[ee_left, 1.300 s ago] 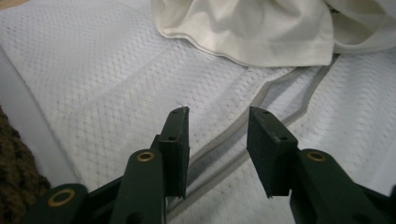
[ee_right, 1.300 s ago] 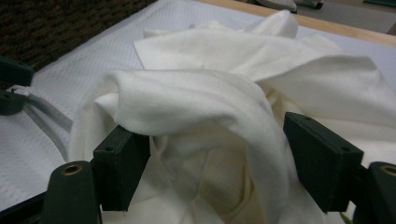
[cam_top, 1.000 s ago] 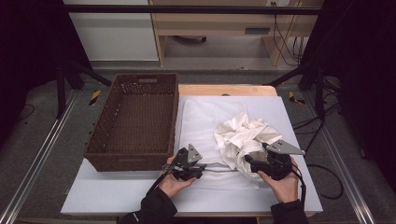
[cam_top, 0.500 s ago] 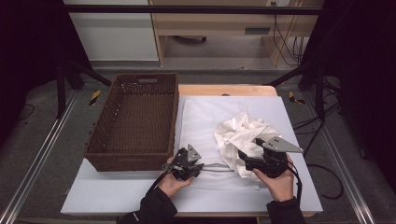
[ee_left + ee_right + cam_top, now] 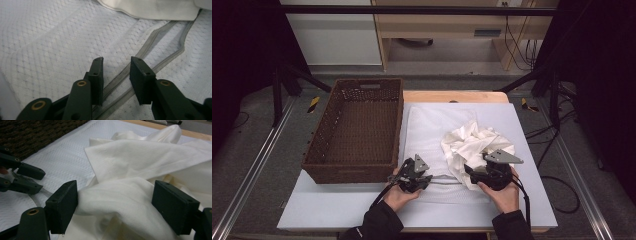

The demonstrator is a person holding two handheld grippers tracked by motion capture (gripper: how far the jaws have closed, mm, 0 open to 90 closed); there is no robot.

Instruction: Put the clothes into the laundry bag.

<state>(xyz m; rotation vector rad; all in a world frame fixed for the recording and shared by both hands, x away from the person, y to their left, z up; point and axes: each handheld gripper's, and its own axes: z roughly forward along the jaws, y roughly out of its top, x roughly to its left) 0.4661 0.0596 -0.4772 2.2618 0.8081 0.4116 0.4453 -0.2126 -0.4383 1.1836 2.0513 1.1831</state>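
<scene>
Over the zipper [image 5: 140, 53], left gripper [image 5: 116, 65] jaws have narrowed.

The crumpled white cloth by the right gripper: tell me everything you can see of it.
The crumpled white cloth is cream, soft, finely woven fabric, bunched into loose folds. It lies on the quilted white cover, right of the wicker basket. A near fold bulges between the right gripper's wide jaws and touches the left one.

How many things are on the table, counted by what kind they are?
Brown woven basket: 1
White quilted zip-up cover: 1
Crumpled cream cloth: 1
Black hand-held tools: 2, the left tool and the right tool
Total: 5
</scene>
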